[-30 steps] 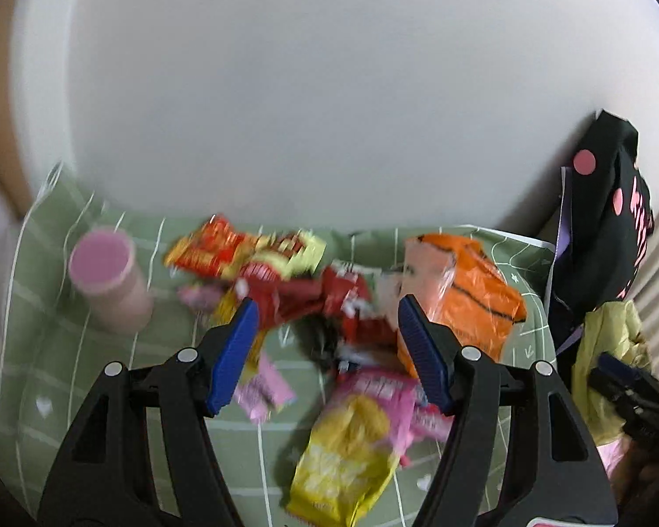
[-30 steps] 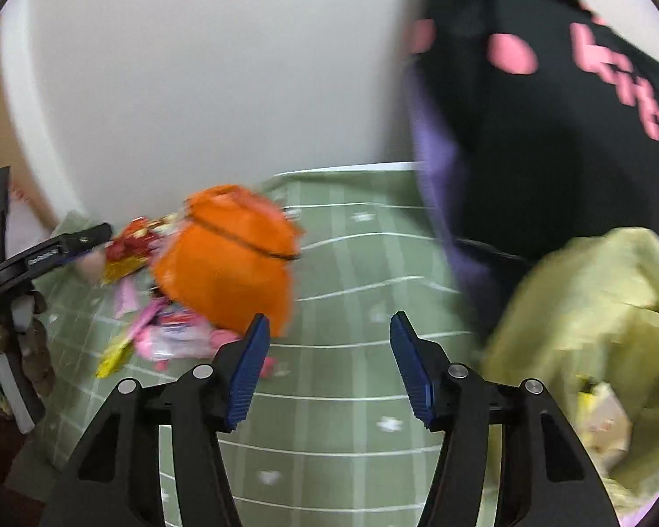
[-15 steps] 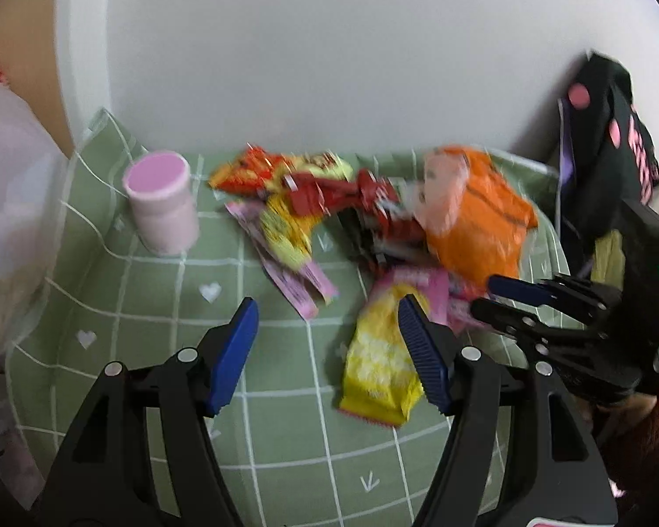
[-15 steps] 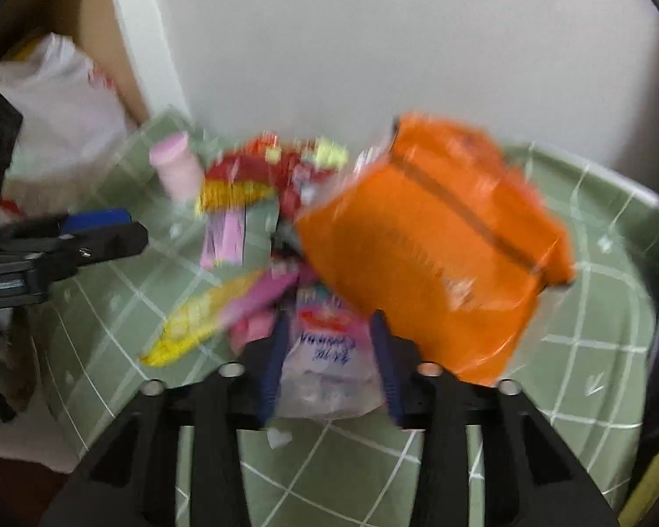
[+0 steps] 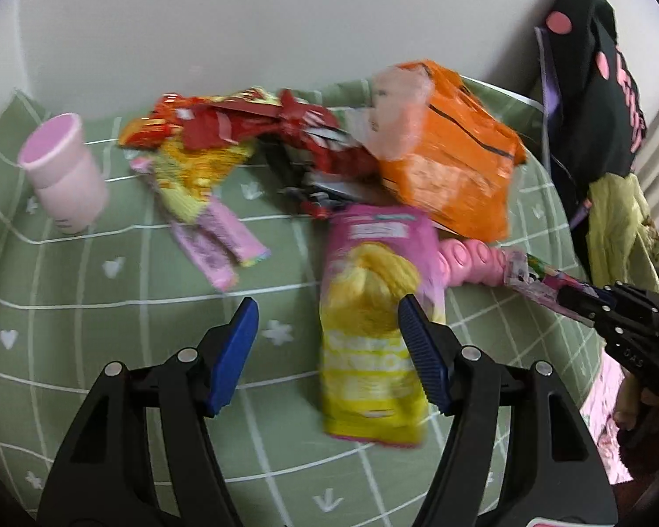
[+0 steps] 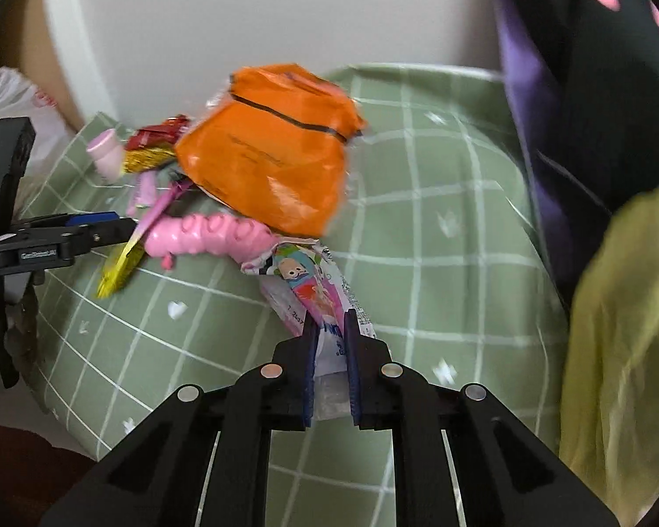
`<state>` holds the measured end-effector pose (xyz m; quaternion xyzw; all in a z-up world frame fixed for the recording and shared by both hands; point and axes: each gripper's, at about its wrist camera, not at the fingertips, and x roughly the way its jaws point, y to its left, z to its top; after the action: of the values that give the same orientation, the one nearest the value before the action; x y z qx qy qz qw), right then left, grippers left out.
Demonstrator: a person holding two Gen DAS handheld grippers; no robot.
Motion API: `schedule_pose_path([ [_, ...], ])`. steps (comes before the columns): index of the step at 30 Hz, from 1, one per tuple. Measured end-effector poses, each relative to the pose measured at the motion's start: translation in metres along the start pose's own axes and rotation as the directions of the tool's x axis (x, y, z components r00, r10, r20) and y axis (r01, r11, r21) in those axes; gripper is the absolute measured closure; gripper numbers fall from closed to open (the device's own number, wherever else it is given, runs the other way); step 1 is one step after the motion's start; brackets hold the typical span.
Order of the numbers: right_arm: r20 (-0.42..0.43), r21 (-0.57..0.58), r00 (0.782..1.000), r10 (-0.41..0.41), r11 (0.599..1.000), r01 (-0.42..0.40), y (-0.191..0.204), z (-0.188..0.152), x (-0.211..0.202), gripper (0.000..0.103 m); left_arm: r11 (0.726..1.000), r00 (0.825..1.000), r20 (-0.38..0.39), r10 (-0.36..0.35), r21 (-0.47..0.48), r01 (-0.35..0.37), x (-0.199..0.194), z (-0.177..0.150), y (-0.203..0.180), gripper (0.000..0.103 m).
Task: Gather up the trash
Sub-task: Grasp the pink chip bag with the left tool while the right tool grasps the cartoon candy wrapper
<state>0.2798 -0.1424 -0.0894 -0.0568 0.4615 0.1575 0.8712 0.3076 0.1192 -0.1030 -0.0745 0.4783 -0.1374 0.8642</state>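
Right gripper (image 6: pixel 329 342) is closing on the wrapper (image 6: pixel 318 294), long axis running fwd betw its jaws, while left gripper (image 5: pixel 327 329) is hovering wide over the yellow bag (image 5: pixel 369 333).

Left gripper (image 5: pixel 327 314) fingers spread over yellow-pink snack bag (image 5: pixel 373 325), orange bag (image 5: pixel 452 162) behind

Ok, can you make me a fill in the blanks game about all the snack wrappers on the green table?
1. The right gripper is closing on a flat cartoon-printed ____.
2. The crinkly foil bag behind the pink ridged plastic toy is coloured ____.
3. The round plastic cup on the green checked tablecloth is ____.
4. The left gripper has its jaws ____.

Missing words: wrapper; orange; pink; open
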Motion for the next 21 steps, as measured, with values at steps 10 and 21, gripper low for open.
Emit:
schedule_pose_path([
  [10, 0.072, 0.079, 0.997, 0.005, 0.997, -0.01, -0.007, 0.002, -0.019, 0.091, 0.996, 0.997, -0.061, 0.055, 0.073, -0.05, 0.007, -0.009, -0.012, 0.056],
  [21, 0.116, 0.08, 0.993, -0.001, 0.997, -0.008, -0.01, 0.009, -0.036, 0.091, 1.0, 0.999, -0.023, 0.028, 0.008, -0.028, -0.012, -0.008, -0.005, 0.1],
])
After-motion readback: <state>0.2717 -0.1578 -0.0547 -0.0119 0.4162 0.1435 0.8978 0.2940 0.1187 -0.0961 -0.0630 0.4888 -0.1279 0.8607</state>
